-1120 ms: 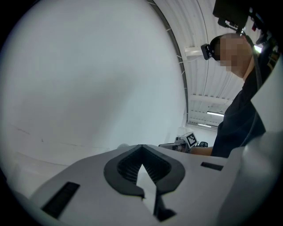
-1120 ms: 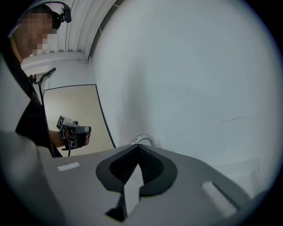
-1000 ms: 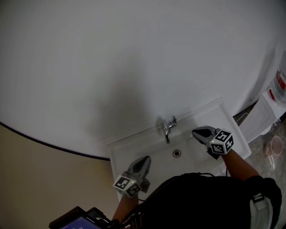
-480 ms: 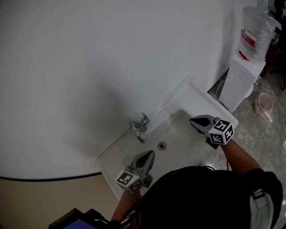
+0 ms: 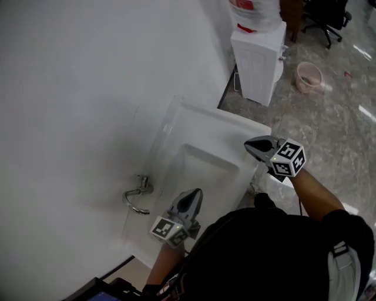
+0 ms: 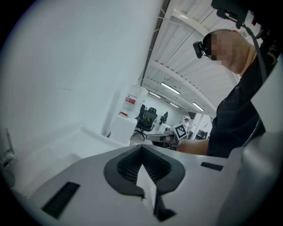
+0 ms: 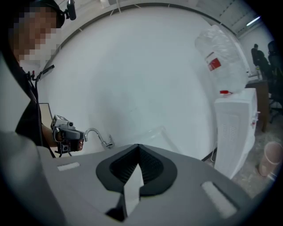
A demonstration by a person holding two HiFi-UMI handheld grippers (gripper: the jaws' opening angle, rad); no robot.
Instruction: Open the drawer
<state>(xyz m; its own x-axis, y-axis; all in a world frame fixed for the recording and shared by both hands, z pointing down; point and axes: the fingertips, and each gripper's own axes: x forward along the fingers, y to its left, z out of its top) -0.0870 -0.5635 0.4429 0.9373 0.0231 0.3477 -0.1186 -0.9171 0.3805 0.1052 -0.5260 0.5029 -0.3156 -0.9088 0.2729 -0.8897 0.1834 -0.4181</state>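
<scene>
No drawer shows in any view. My left gripper [image 5: 192, 196] is shut with nothing in it and hangs over the near edge of a white wall-hung sink [image 5: 200, 126]. In its own view its closed jaws [image 6: 142, 148] point along the sink toward the room. My right gripper [image 5: 252, 146] is also shut and empty, just off the sink's right-hand corner, above the floor. Seen from its own camera, the right gripper's jaws [image 7: 138, 148] meet in front of the white wall.
A chrome faucet [image 5: 136, 197] stands on the sink by the wall. Beyond the sink are a white water dispenser [image 5: 258, 59], a pink bucket [image 5: 309, 76] and an office chair [image 5: 326, 17] on the marble floor [image 5: 329, 135].
The head view has swung to the right: the sink slid left and turned, and the dispenser, bucket and floor came into view. Both grippers travelled along with it, still shut.
</scene>
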